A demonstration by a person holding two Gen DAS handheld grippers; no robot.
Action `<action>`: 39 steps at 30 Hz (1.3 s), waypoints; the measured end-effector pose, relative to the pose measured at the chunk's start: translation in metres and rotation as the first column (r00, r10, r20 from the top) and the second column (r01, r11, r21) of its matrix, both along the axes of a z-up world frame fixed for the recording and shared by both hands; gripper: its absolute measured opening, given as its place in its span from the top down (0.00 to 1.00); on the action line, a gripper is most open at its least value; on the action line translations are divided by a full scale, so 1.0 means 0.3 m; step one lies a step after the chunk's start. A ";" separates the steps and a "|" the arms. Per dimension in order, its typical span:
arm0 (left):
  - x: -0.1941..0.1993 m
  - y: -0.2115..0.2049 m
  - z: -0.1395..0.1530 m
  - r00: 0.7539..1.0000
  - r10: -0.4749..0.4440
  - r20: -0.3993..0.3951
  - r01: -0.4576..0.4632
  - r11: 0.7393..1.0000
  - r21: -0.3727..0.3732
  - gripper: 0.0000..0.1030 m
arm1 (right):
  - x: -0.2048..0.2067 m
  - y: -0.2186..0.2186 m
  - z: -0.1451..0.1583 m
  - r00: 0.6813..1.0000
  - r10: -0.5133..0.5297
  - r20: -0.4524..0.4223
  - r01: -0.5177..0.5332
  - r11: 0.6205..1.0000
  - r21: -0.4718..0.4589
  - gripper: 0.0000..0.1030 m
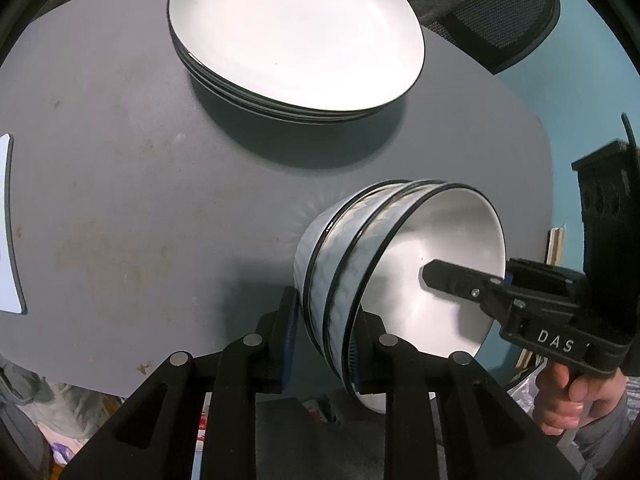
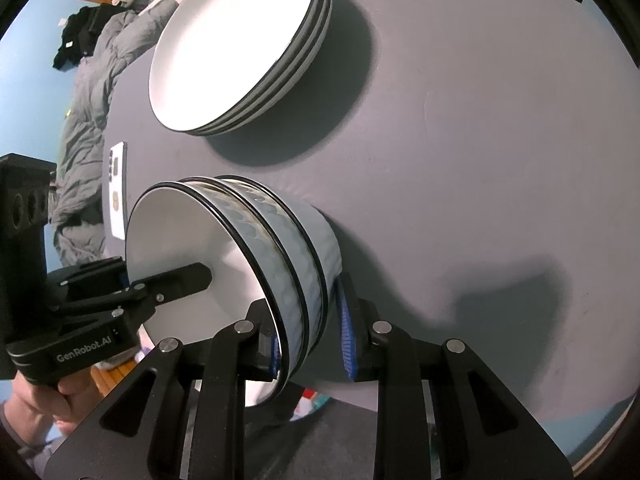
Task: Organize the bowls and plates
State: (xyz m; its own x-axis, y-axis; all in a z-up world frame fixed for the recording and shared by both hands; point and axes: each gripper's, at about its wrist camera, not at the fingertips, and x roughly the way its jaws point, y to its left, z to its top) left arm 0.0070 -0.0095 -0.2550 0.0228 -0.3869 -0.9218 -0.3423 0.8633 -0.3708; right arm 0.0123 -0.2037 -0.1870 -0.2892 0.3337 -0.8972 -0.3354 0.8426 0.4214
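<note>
Near table edge, bowl stack clamped by left gripper, right gripper

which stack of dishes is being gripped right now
The nested bowl stack near the table's edge: both tools clamp its rim from opposite sides. The plate stack sits untouched farther back.

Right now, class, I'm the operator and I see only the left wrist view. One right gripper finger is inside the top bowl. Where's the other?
Observer: The right gripper straddles the stack of bowls; its other finger is outside, blue pad facing the outermost bowl.
Operator: And the white slab at my left edge?
Observer: A phone, back up, lenses showing.
Operator: Beyond it?
Observer: Grey bedding.
</note>
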 end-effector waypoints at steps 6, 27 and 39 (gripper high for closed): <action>0.012 0.015 0.018 1.000 0.009 0.000 -0.009 1.000 0.005 0.79 | 0.001 -0.003 0.008 1.000 -0.020 -0.020 0.020 1.000 0.013 0.78; 0.042 0.076 0.145 0.999 0.025 0.037 -0.025 1.000 -0.001 0.79 | 0.058 0.068 0.119 0.999 0.000 0.045 0.000 1.000 0.002 0.80; 0.147 0.206 0.275 0.994 0.030 0.105 -0.035 0.998 0.054 0.79 | 0.171 0.185 0.228 0.993 0.027 0.116 -0.031 0.999 0.032 0.80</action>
State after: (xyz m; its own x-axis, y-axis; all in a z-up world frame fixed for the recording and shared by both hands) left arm 0.0510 0.0525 -0.1724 0.1318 -0.3329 -0.9337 -0.3324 0.8725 -0.3580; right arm 0.0635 -0.1483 -0.1185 -0.1942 0.3569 -0.9137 -0.4075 0.8179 0.4061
